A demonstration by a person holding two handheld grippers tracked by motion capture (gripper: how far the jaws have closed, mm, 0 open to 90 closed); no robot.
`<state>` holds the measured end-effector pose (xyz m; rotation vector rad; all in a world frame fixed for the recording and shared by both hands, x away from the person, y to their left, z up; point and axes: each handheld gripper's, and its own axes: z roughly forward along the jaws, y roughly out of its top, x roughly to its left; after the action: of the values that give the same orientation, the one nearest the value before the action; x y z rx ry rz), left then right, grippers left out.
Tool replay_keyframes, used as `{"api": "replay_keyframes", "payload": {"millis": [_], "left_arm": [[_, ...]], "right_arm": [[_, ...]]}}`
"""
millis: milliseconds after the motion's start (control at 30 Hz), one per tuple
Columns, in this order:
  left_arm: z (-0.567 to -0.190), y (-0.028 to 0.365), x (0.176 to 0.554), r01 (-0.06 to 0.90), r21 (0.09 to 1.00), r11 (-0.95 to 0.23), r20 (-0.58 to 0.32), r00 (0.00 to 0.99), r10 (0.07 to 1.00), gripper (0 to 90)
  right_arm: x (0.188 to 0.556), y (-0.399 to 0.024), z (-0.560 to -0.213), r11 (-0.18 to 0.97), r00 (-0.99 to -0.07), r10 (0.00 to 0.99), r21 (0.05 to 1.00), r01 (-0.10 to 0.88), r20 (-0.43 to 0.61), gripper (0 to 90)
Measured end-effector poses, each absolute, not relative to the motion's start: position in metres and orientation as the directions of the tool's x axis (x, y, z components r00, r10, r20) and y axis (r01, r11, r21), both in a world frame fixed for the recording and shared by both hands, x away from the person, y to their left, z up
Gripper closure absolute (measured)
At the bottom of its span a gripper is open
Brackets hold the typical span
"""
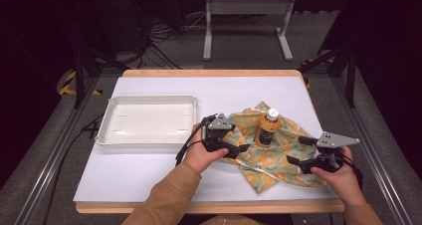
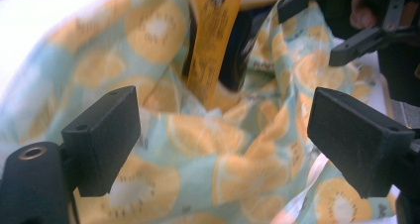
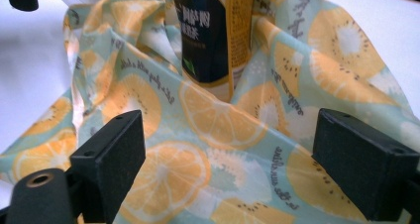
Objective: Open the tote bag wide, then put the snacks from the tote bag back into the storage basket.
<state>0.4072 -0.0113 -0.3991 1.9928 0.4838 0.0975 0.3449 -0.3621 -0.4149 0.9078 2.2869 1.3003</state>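
A bottle (image 1: pixel 268 127) with a white cap and an orange and dark label stands upright on a rumpled citrus-print cloth (image 1: pixel 281 153) at the table's right. My left gripper (image 1: pixel 241 149) is open at the cloth's left edge, its jaws wide apart over the fabric (image 2: pixel 198 149) with the bottle (image 2: pixel 213 45) just ahead. My right gripper (image 1: pixel 294 151) is open at the cloth's right side, low over the folds (image 3: pixel 218 149), facing the bottle (image 3: pixel 213 30). Neither holds anything.
A white rectangular tray (image 1: pixel 107 130), with nothing in it, lies on the table's left half. The white tabletop (image 1: pixel 149 175) has a wooden front edge. Behind the table are a metal frame and cables on the floor.
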Motion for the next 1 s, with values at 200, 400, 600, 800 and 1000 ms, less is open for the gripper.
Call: {"api": "replay_keyframes", "payload": {"millis": [200,400,600,800,1000], "left_arm": [[-0.380,-0.016,0.407,0.254,0.905,-0.341,-0.119,0.922,0.369,13.7],[-0.368,-0.024,0.412,0.232,0.921,-0.313,-0.106,0.922,0.372,13.6],[-0.360,-0.035,0.419,0.208,0.932,-0.298,-0.086,0.923,0.376,13.6],[-0.357,-0.050,0.424,0.189,0.945,-0.267,-0.077,0.922,0.380,14.4],[-0.354,-0.065,0.427,0.162,0.945,-0.286,-0.044,0.925,0.378,16.9]], "right_arm": [[0.342,-0.361,-0.409,0.332,-0.740,0.672,0.887,0.322,0.017,16.0],[0.341,-0.364,-0.402,0.277,-0.747,0.663,0.912,0.302,0.045,17.7],[0.339,-0.366,-0.399,0.249,-0.746,0.664,0.925,0.287,0.053,19.5],[0.337,-0.367,-0.397,0.196,-0.743,0.665,0.941,0.275,0.079,23.1],[0.335,-0.368,-0.395,0.167,-0.725,0.684,0.951,0.259,0.077,23.6]]}}
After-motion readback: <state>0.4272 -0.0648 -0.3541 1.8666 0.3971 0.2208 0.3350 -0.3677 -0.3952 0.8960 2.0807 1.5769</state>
